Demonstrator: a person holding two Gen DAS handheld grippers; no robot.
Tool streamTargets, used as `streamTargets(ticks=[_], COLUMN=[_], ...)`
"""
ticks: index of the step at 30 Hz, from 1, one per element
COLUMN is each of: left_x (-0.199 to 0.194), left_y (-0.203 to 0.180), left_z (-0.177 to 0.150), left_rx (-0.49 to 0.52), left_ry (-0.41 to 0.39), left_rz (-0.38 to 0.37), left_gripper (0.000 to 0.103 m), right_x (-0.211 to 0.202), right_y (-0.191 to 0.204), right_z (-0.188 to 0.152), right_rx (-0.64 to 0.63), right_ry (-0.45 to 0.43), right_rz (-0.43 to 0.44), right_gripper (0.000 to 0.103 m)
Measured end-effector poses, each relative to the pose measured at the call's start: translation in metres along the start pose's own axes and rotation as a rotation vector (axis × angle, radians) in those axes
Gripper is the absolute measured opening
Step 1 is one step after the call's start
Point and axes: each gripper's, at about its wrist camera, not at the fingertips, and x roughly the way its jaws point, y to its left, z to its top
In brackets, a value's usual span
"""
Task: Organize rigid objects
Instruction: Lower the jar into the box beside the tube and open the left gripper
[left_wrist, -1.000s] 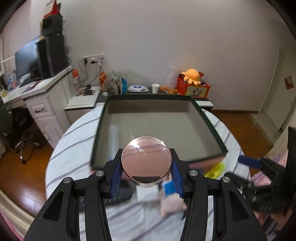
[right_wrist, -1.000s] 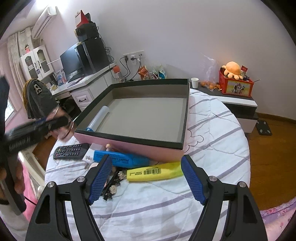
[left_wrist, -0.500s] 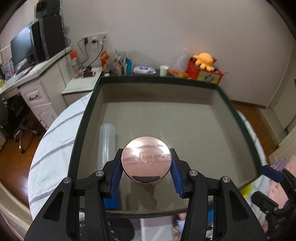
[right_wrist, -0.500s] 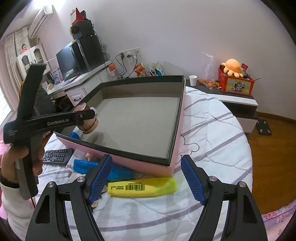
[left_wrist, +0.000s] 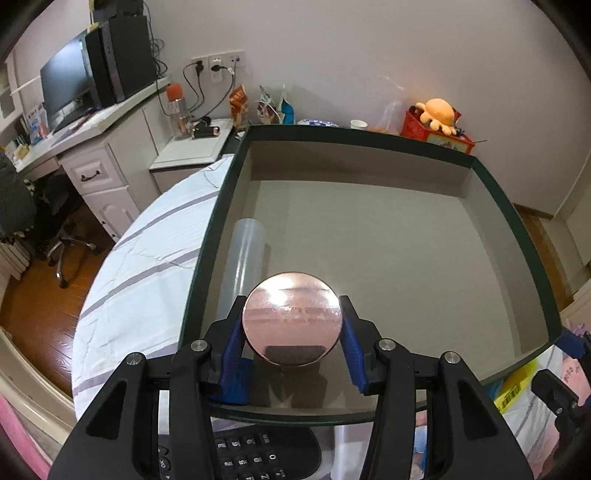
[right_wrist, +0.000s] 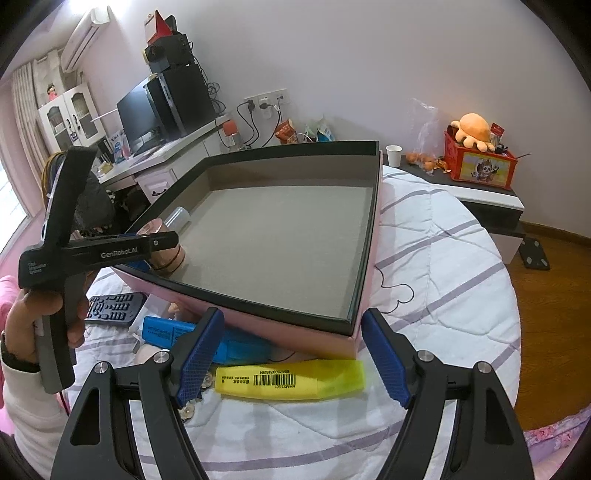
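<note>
While the left gripper (left_wrist: 291, 330) has its blue pads clamped on both sides of a round copper-pink jar (left_wrist: 291, 325), it's holding that jar inside the near-left corner of the big open box (left_wrist: 369, 236), low over the grey floor; can't tell if it's touching. A clear plastic tube (left_wrist: 243, 258) lies along the box's left wall, just beside the jar. Over on the other side, the right gripper (right_wrist: 291, 354) hangs with its jaws spread wide and nothing between them, right above a yellow highlighter (right_wrist: 291, 378) lying on the striped bedsheet (right_wrist: 443, 266) against the box's pink front wall. A blue highlighter (right_wrist: 166, 332) and a black remote (right_wrist: 110, 304) sit to the left of it.
</note>
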Motion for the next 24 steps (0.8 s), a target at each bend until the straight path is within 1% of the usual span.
streamTargets(ticks=[3, 4, 6, 8, 10, 13, 14, 17, 20, 24], left_x=[-0.003, -0.004, -0.011, -0.022, -0.035, -0.062, -0.071, -0.097, -0.123, -0.142], left_y=[0.001, 0.001, 0.003, 0.004, 0.005, 0.009, 0.012, 0.019, 0.03, 0.042], left_z=[-0.001, -0.002, -0.003, -0.004, -0.005, -0.012, -0.016, -0.029, -0.046, -0.064], left_rx=[-0.006, -0.005, -0.015, -0.018, -0.016, -0.021, -0.021, -0.018, -0.021, -0.014], left_ry=[0.0, -0.002, -0.014, -0.036, -0.065, -0.112, -0.127, -0.166, -0.196, -0.203], left_rz=[0.009, 0.016, 0.003, -0.005, -0.009, -0.028, -0.031, -0.005, 0.008, 0.035], left_gripper=[0.053, 0.056, 0.06, 0.07, 0.078, 0.084, 0.089, 0.098, 0.103, 0.103], right_x=[-0.002, -0.003, -0.005, -0.009, -0.012, -0.018, -0.021, -0.028, -0.036, -0.046], right_y=[0.003, 0.003, 0.004, 0.005, 0.007, 0.011, 0.013, 0.019, 0.028, 0.043], right_z=[-0.001, -0.001, -0.002, -0.002, -0.003, -0.003, -0.004, -0.005, -0.008, -0.014], right_rx=[-0.007, -0.007, -0.007, -0.01, -0.012, -0.015, -0.016, -0.025, -0.036, -0.047], right_ry=[-0.001, -0.002, -0.003, -0.008, -0.012, -0.021, -0.028, -0.036, -0.047, -0.052], right_rz=[-0.005, -0.005, -0.005, -0.012, -0.019, -0.026, -0.029, -0.042, -0.05, -0.051], right_gripper=[0.078, 0.078, 0.078, 0.078, 0.078, 0.078, 0.078, 0.078, 0.078, 0.078])
